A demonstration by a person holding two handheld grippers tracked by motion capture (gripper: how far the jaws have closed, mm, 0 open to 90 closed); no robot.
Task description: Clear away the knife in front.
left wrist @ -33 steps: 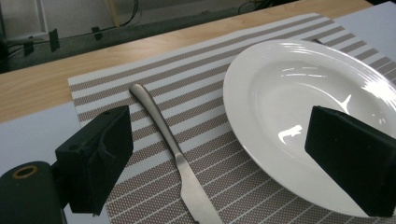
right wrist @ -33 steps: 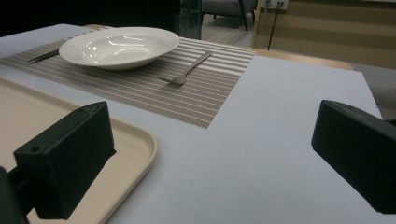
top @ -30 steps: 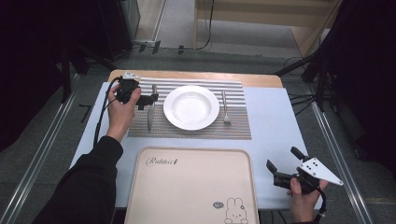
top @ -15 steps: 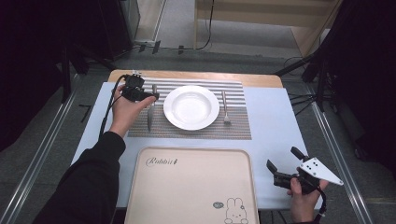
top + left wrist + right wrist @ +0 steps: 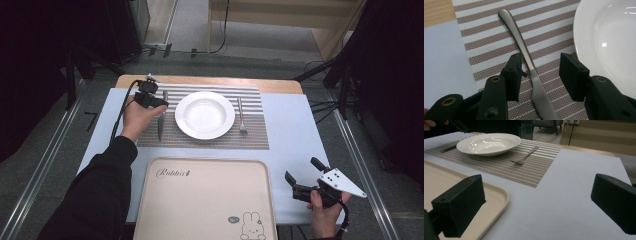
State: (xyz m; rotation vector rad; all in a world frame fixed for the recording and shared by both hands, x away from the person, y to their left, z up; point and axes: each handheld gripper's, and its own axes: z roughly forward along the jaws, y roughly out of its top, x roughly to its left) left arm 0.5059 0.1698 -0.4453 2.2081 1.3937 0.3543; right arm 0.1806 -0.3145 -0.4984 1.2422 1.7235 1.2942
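A steel knife [image 5: 161,120] lies on the striped placemat [image 5: 250,135], just left of the white plate [image 5: 204,114]. My left gripper [image 5: 159,102] hovers low over the knife handle. In the left gripper view the knife [image 5: 524,50] runs between the jaws of that gripper [image 5: 540,60]. The jaws have just been closing, and a gap remains on each side of the handle. A fork [image 5: 240,115] rests right of the plate. My right gripper [image 5: 301,169] stands open at the table's front right corner with nothing between its jaws [image 5: 536,195].
A beige tray [image 5: 205,200] with a rabbit print sits at the front middle, its rim [image 5: 496,195] near my right gripper. The plate [image 5: 489,143] and fork [image 5: 525,156] lie farther off on the mat. A pale blue cloth covers the table.
My left hand has moved right and down toward the knife, and its jaws have narrowed around the handle. The right hand has stayed put.
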